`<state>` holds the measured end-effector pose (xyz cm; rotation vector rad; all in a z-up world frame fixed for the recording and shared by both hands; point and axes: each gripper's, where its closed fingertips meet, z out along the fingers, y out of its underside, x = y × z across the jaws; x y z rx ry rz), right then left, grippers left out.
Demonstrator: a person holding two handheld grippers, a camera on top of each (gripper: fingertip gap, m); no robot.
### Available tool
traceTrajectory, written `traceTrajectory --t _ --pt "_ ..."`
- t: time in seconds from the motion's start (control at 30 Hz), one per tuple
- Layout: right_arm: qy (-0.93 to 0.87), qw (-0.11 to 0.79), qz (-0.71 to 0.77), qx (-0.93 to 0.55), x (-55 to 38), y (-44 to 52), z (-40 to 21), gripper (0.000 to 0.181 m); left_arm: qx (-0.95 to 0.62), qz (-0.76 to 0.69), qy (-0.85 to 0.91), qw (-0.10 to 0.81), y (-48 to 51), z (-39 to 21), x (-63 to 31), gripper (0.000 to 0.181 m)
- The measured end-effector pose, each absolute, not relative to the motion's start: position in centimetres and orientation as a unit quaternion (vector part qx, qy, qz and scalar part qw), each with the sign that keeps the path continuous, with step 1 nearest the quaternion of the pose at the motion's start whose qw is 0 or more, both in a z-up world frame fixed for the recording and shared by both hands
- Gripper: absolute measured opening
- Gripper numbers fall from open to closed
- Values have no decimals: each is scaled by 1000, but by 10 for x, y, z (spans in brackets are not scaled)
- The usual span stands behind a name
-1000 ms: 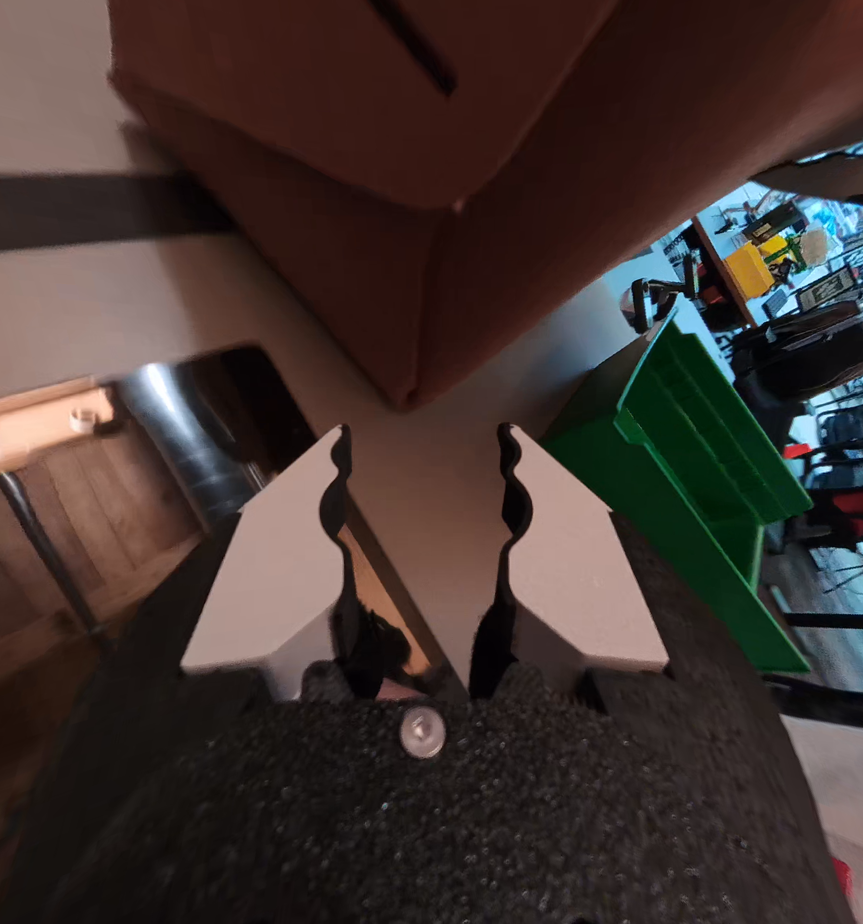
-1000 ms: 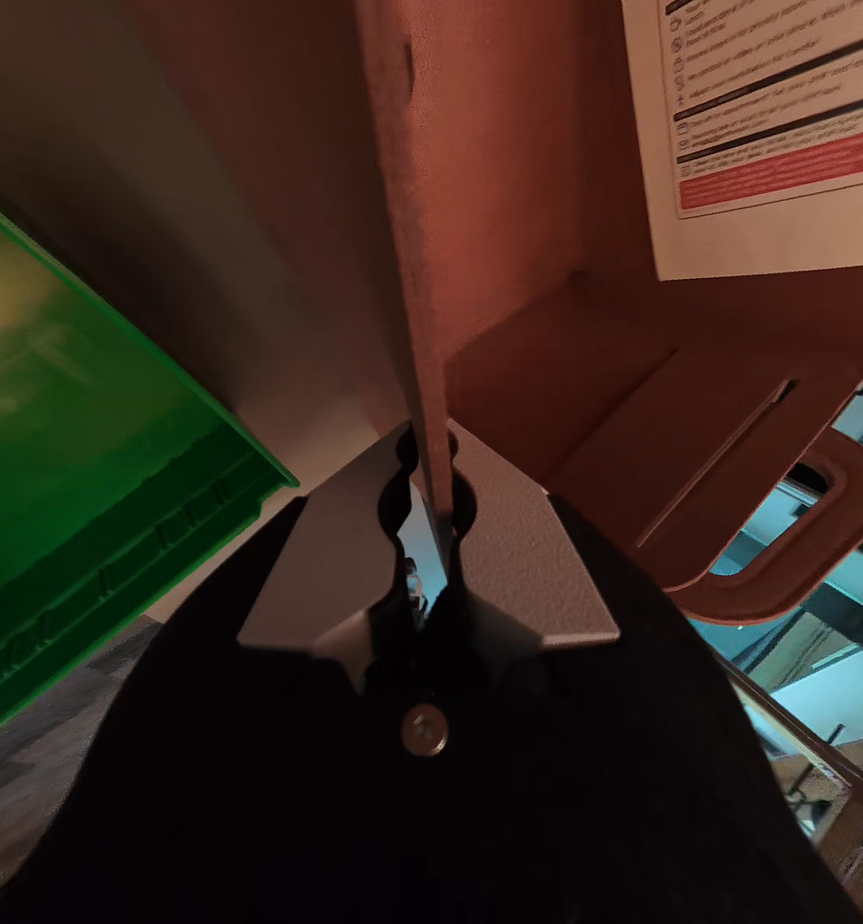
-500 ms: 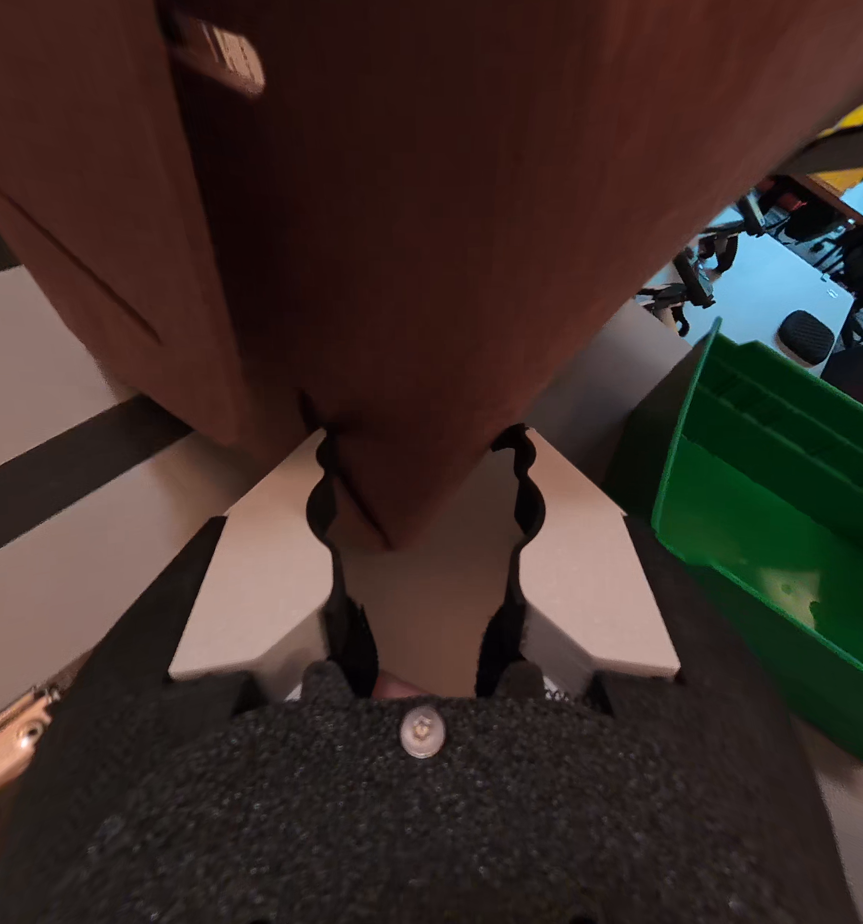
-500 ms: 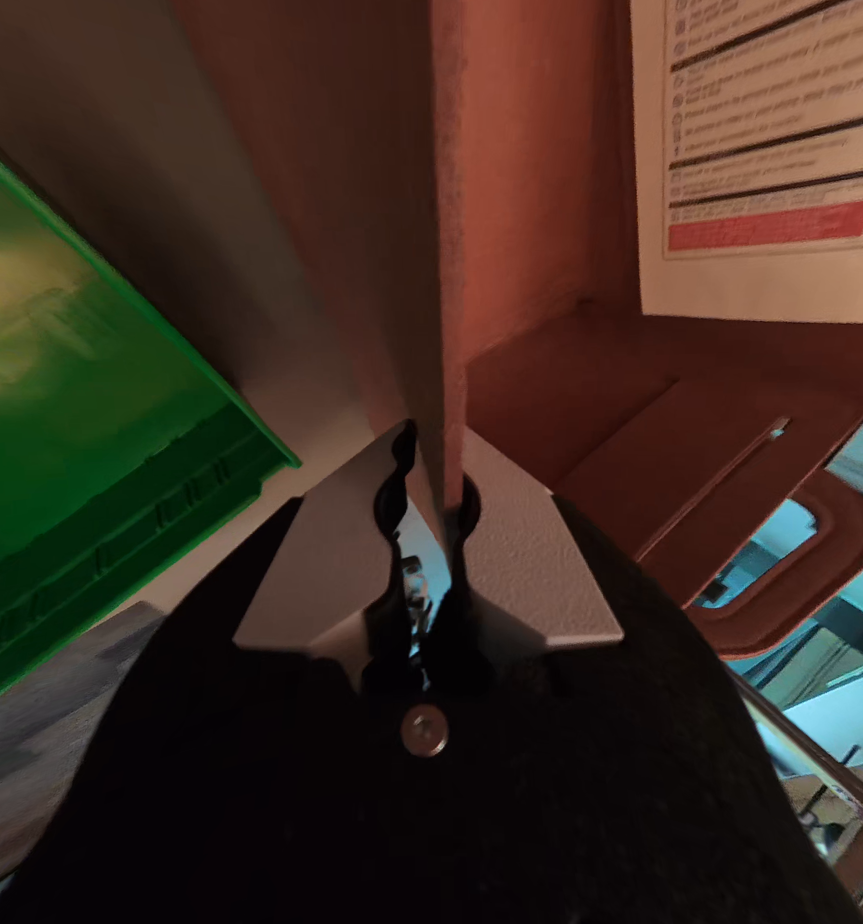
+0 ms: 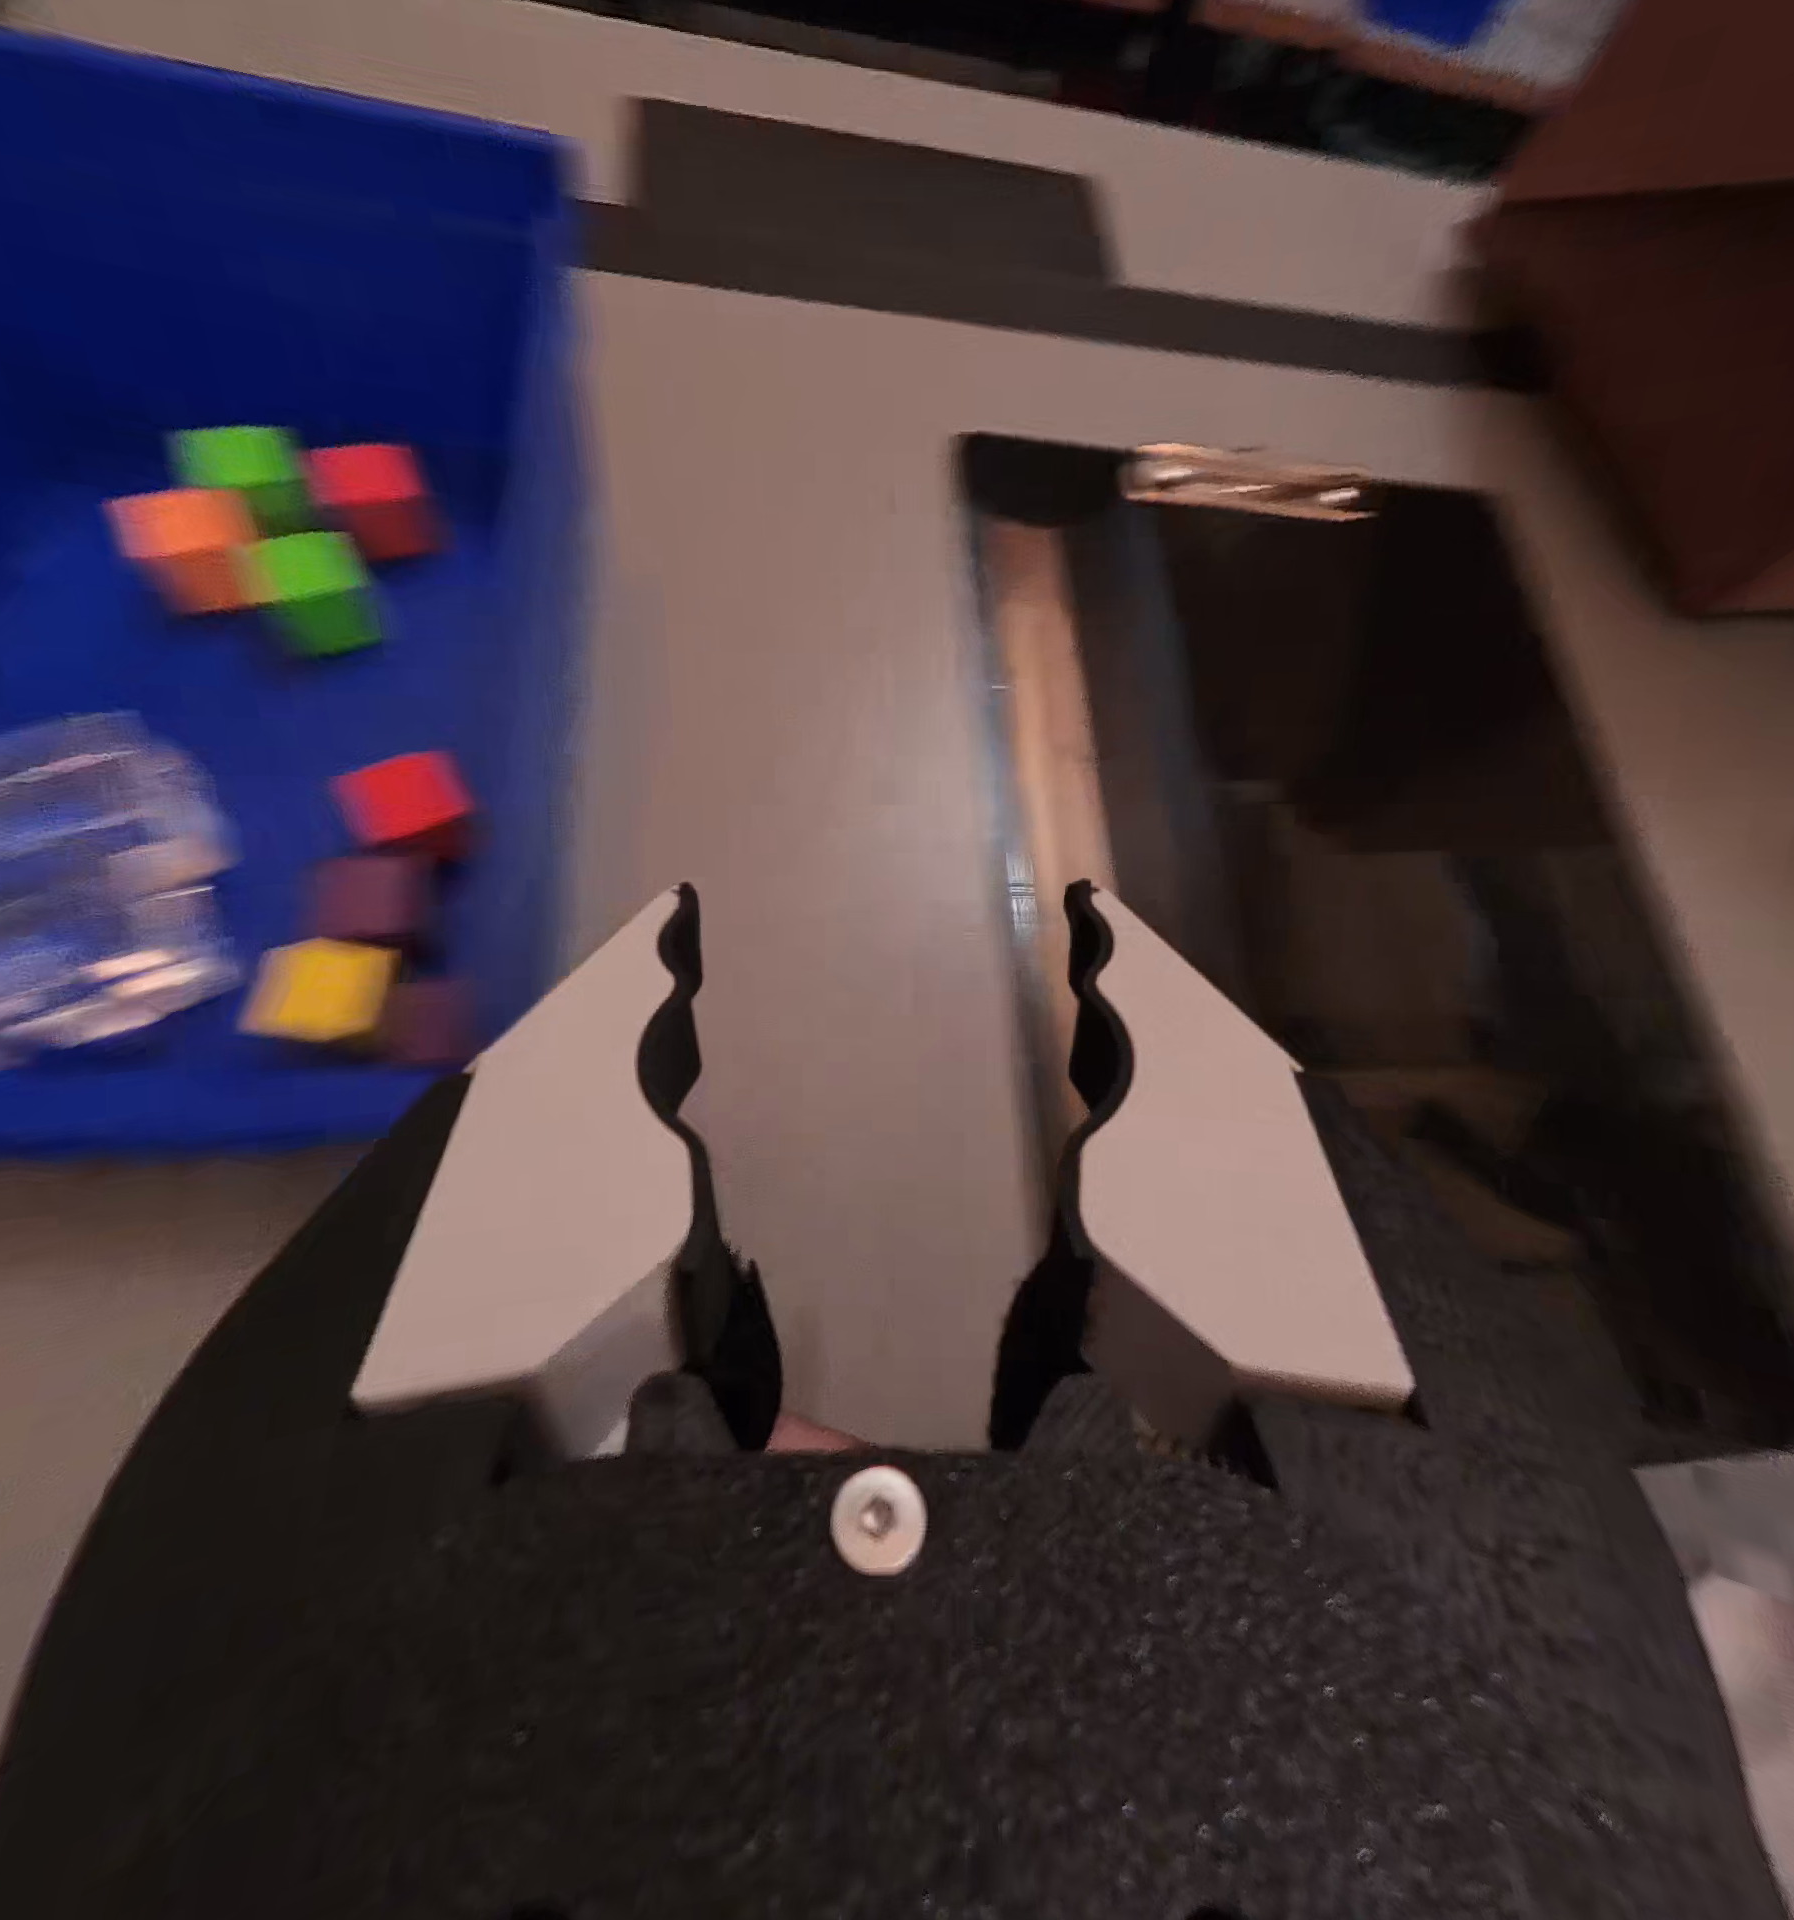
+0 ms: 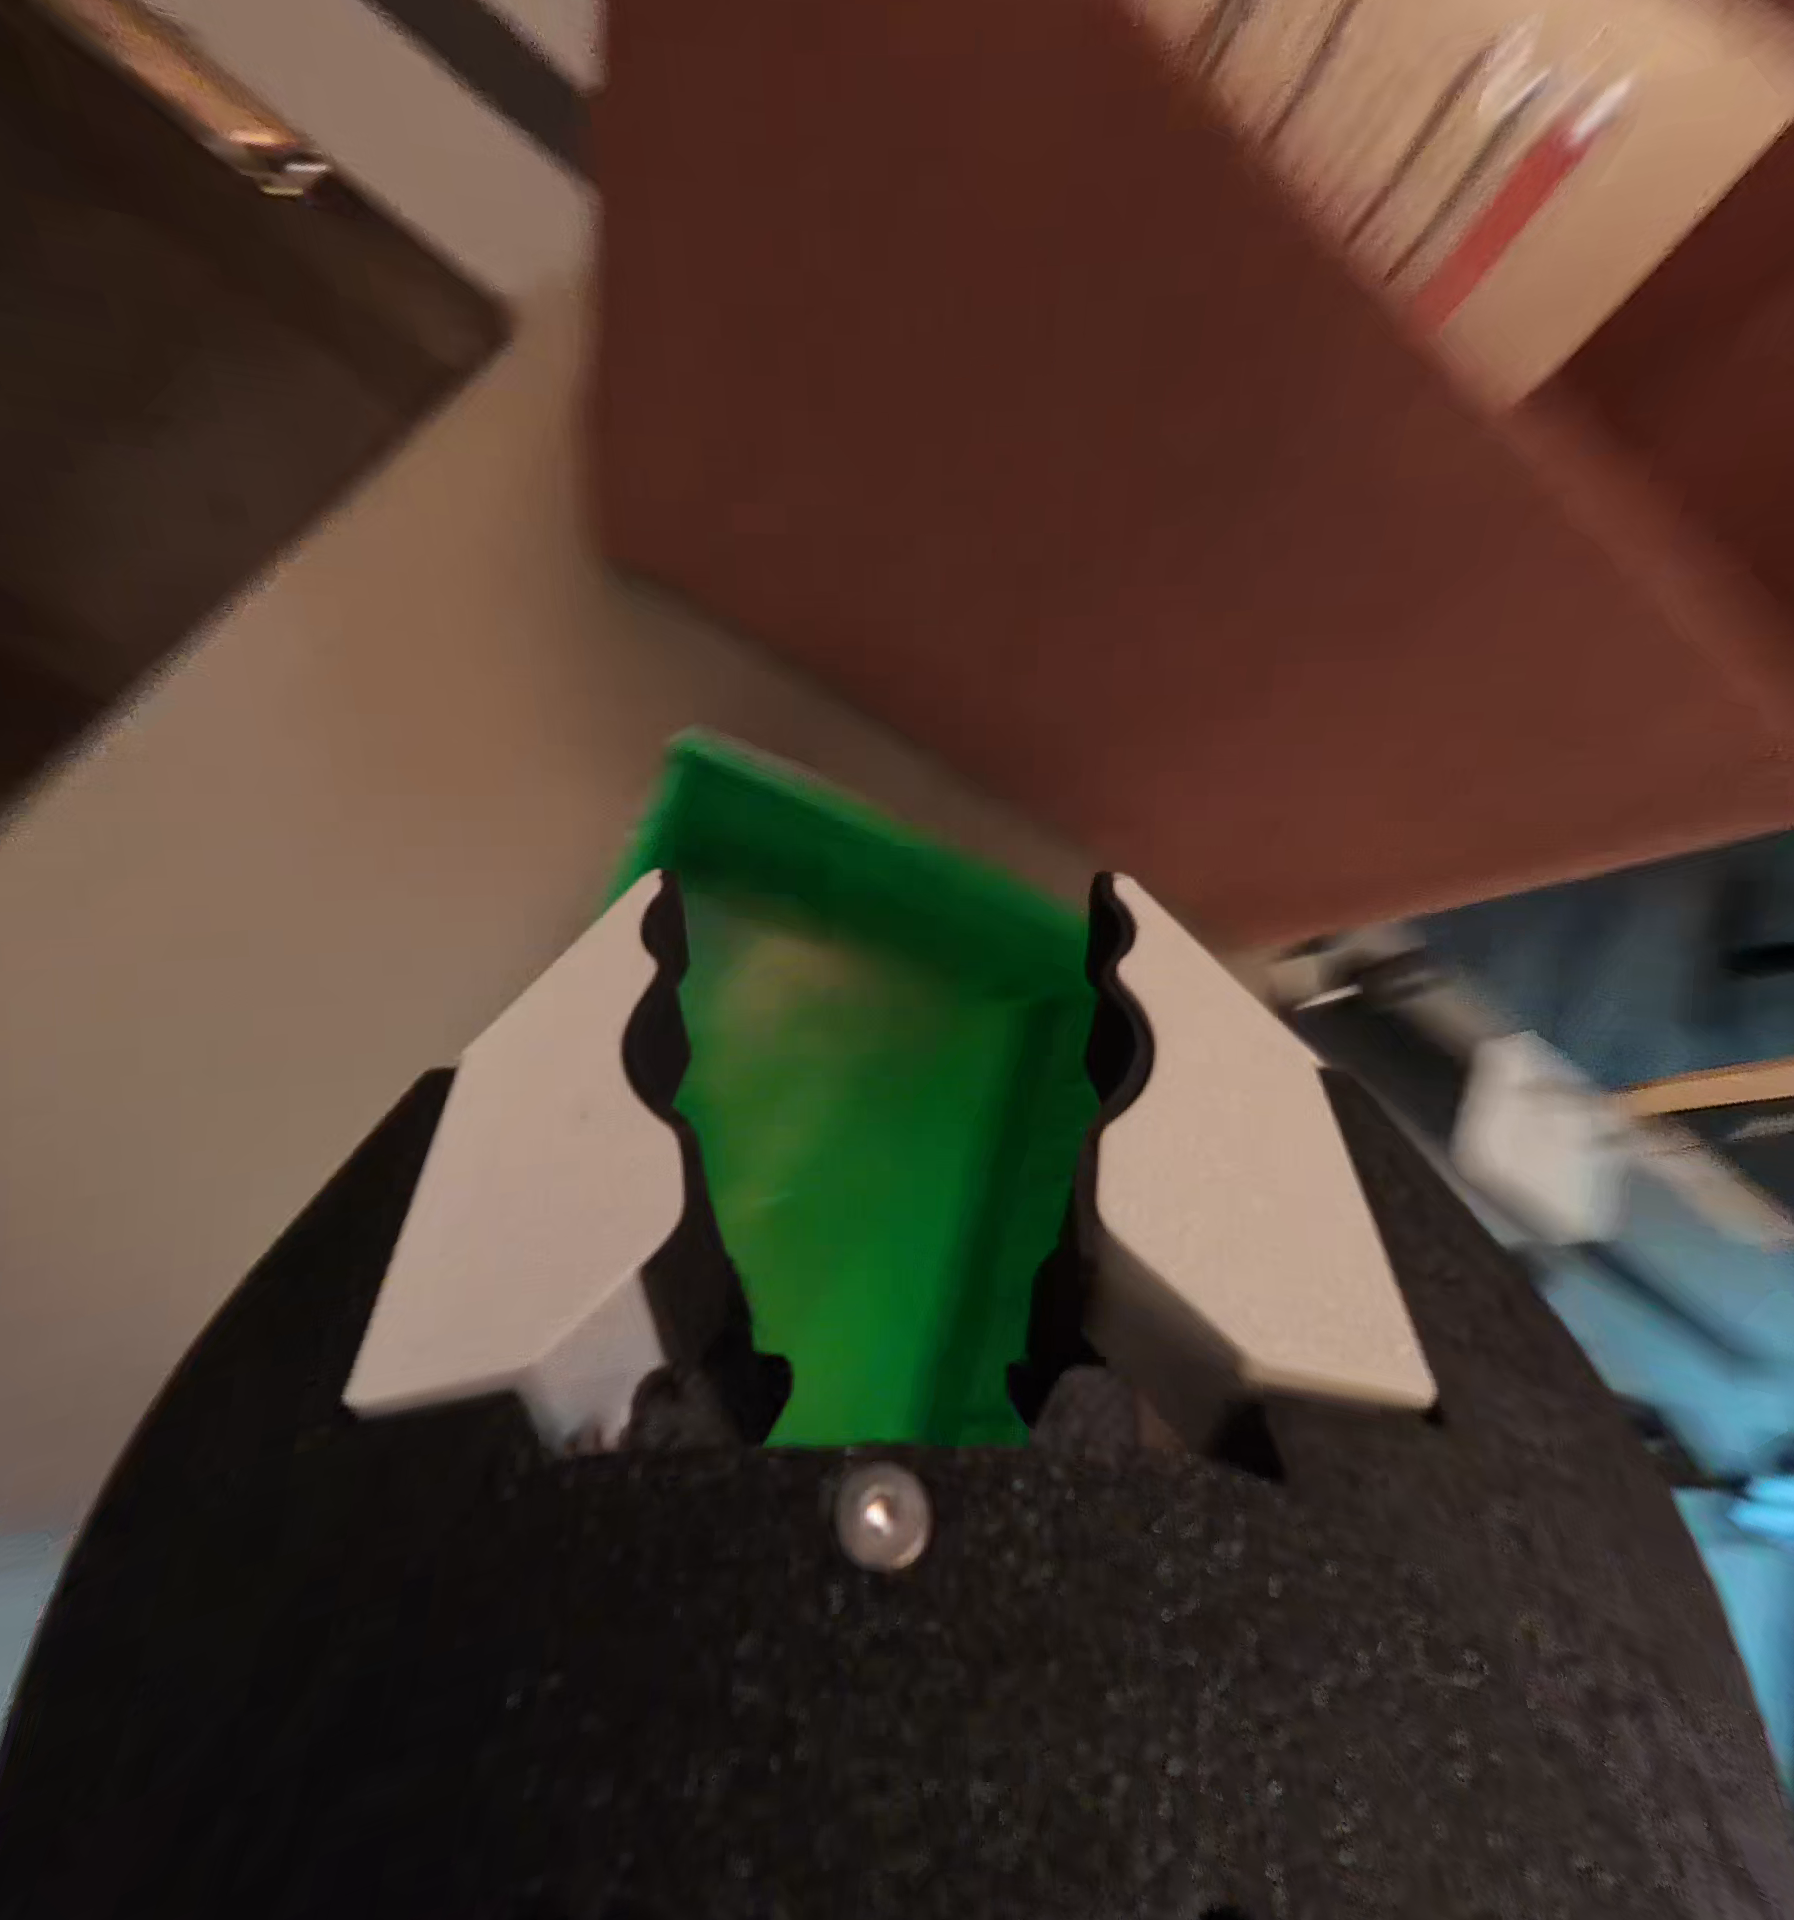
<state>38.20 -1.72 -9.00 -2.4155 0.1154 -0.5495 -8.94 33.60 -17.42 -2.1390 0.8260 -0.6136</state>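
The left gripper (image 5: 877, 894) has its fingers spread wide and empty above the beige table (image 5: 820, 644), beside a blue plastic bin (image 5: 249, 260) of coloured cubes. The right gripper (image 6: 882, 883), fingers wide and empty, hangs over a green plastic bin (image 6: 851, 1091) below a brown cardboard box (image 6: 1028, 416).

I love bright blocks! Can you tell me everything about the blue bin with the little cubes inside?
The blue bin looks like smooth plastic and sits on the pale table, left of the open left hand-held gripper, which does not touch it. Inside lie small cubes: two green, two red, one orange, one yellow and some dark purple ones. A crinkly clear wrapper lies beside them. The picture is blurry, so finer details are hard to tell.
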Motion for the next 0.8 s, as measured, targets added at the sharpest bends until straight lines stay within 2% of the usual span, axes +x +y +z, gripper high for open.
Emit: traceTrajectory --t 0.07,0.13,0.2,0.23,0.27,0.33,0.37,0.4,0.47,0.63,0.7,0.8 --pt "99 303 -110 -941 329 -38 -140 82 -832 -194 332 399 361 -177 -142 72" --pt "131 245 -49 -959 278 -60 -188 81 -823 -182 363 398 380 -188 -167 72" --pt "153 208 -72 -964 252 -72 -225 77 -814 -204 408 360 388 -210 -173 72" --pt "163 185 -122 -961 252 -76 -235 81 -809 -218 427 340 390 -220 -172 72" --pt "166 164 -191 -954 259 -78 -237 71 -803 -228 445 326 392 -229 -170 71" --pt "165 118 -343 -917 283 -85 -226 13 -785 -235 478 315 392 -241 -160 64" --pt "158 111 -360 -913 283 -80 -226 13 -779 -232 492 313 393 -246 -155 57" --pt "172 110 -365 -908 283 -74 -226 14 -774 -220 503 314 394 -250 -151 38" --pt "202 119 -347 -908 280 -61 -227 12 -759 -216 522 323 393 -252 -144 19" --pt "245 208 -211 -923 250 -9 -229 5 -772 -157 497 364 394 -251 -150 9" --pt "233 222 -203 -925 244 0 -229 4 -781 -130 481 376 389 -250 -158 4" --pt "242 234 -177 -925 238 7 -230 3 -808 -165 428 370 376 -250 -164 4"
